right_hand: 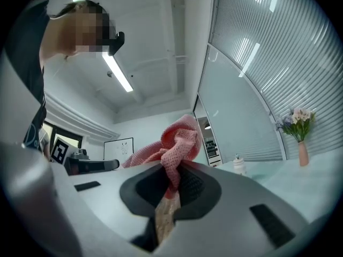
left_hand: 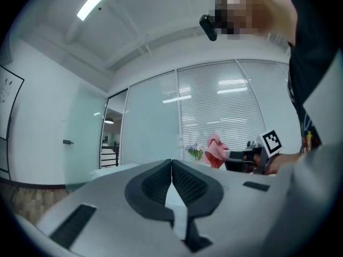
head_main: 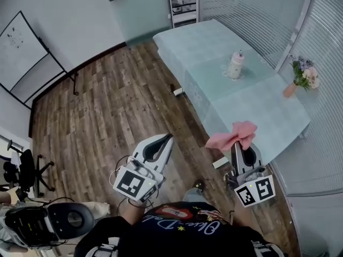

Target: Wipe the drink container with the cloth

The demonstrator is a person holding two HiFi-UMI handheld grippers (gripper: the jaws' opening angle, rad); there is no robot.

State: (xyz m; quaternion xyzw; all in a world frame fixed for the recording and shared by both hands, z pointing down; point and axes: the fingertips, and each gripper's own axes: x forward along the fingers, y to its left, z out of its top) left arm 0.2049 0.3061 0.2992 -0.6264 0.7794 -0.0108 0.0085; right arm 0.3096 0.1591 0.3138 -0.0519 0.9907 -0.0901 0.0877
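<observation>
The drink container [head_main: 235,65] is a pale bottle standing upright on the light green table [head_main: 268,116], far from both grippers; in the right gripper view the bottle [right_hand: 239,165] shows small at the right. My right gripper [head_main: 239,144] is shut on a pink cloth [head_main: 233,136], held up in the air near the table's front edge. The cloth [right_hand: 174,146] bunches above the closed jaws. My left gripper [head_main: 169,138] hangs over the wooden floor, jaws shut on nothing [left_hand: 171,162]. The cloth [left_hand: 215,150] also shows in the left gripper view.
A vase of flowers [head_main: 301,77] stands at the table's right edge. An office chair [head_main: 24,175] and a whiteboard [head_main: 24,55] are at the left. A glass wall with blinds [head_main: 252,9] runs behind the table. A small white object [head_main: 178,91] lies on the floor by the table.
</observation>
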